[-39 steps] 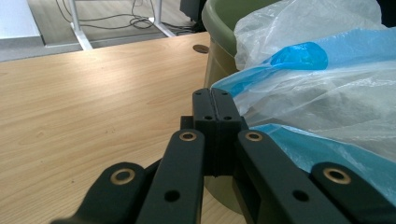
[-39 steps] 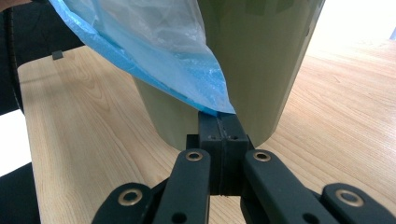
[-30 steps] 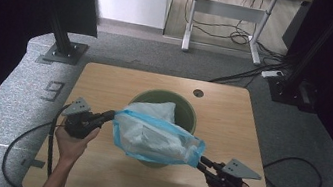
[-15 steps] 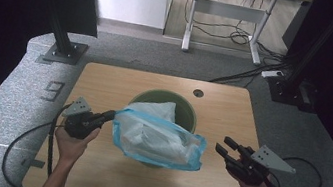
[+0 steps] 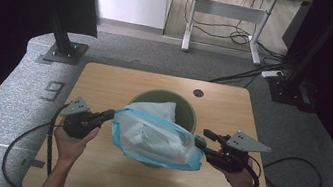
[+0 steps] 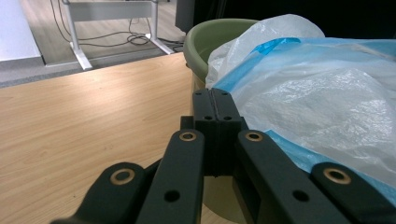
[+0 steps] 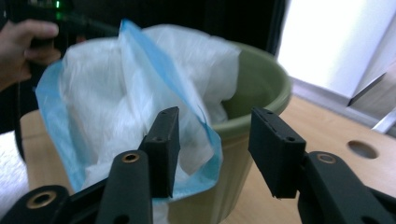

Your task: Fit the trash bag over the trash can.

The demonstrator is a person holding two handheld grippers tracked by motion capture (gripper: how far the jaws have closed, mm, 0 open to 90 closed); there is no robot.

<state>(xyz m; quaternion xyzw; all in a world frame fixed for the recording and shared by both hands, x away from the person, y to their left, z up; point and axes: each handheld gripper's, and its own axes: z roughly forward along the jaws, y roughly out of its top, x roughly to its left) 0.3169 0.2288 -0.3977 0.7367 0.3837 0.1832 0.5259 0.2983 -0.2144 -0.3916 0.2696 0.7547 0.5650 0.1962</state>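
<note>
Bag: a thin, crinkly plastic bag (image 5: 155,137), milky white with a pale blue band along its rim, sits centre frame in the high view, puffed and rumpled, draped over the bucket's near side.
Bucket: olive-green round plastic bucket (image 5: 187,111), smooth, with a rolled lip, right in the middle of the table; the bag's white bulk spills out of its mouth.
Table: pale wood-grain top (image 5: 120,83), rounded corners, a small round hole near its upper right.
Left gripper: the left gripper (image 5: 109,115), matte black, comes in from the lower left of the high view, and its jaws are clamped tight together on the bag's blue rim. In the left gripper view the two flat pads (image 6: 205,109) meet face to face, with the blue edge (image 6: 247,70) running out of the pinch toward the upper right.
Right gripper: the right gripper (image 5: 204,139) is at the lower right of the high view, jaws parted, and they have just been opening. In the right gripper view its two ribbed black pads (image 7: 164,140) stand well apart; the bag's blue-edged corner (image 7: 201,140) hangs behind the left pad and in the gap between them, and neither pad presses on it.
Hands: a bare hand (image 5: 71,141) holds each gripper body from the bottom edge.
</note>
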